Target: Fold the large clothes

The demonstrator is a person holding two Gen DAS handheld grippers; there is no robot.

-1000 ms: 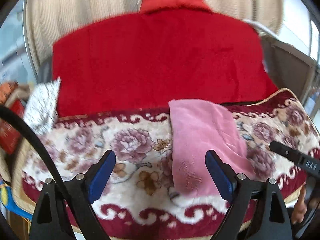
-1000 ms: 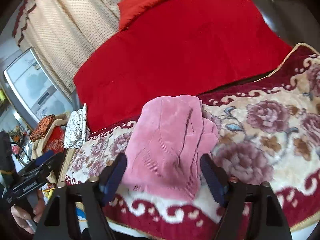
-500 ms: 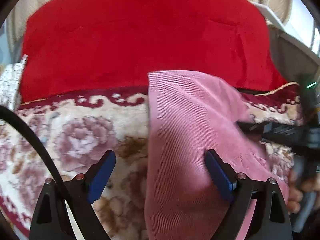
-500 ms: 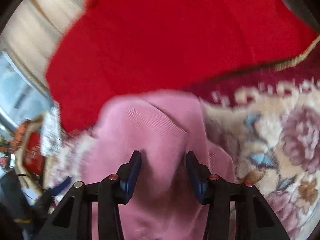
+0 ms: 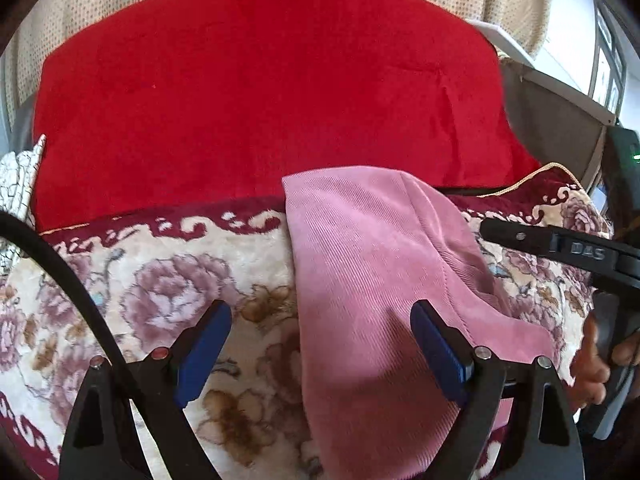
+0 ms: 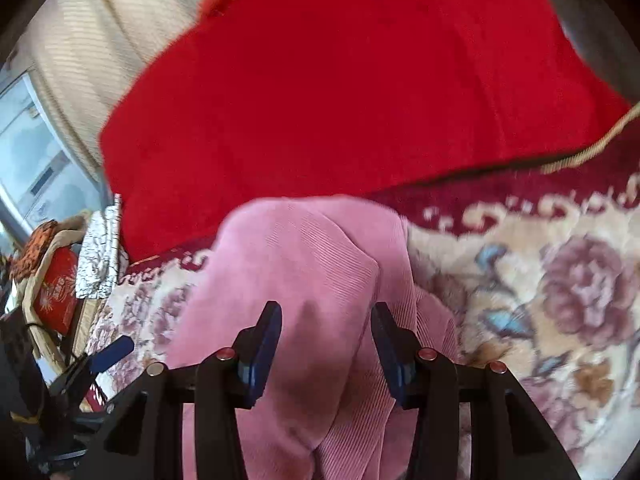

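A folded pink corduroy garment (image 5: pixel 368 264) lies on a floral cushion (image 5: pixel 168 288), running from the red backrest toward the front edge. My left gripper (image 5: pixel 320 352) is open just above its near left edge, its right finger over the cloth. My right gripper (image 6: pixel 326 340) is partly open with both fingers straddling a raised fold of the pink garment (image 6: pixel 304 280), not clamped. The right gripper's body also shows at the right of the left wrist view (image 5: pixel 560 246).
A red cloth (image 5: pixel 272 92) covers the backrest behind the cushion. A beige curtain (image 6: pixel 92 44) hangs behind. A white patterned cloth (image 6: pixel 100 256) and a red box (image 6: pixel 56 288) sit off the cushion's left end. A grey frame (image 5: pixel 560 112) stands at the right.
The left gripper has pulled back a little from the garment, still open. The right gripper has narrowed from wide open and moved in over the garment's fold.
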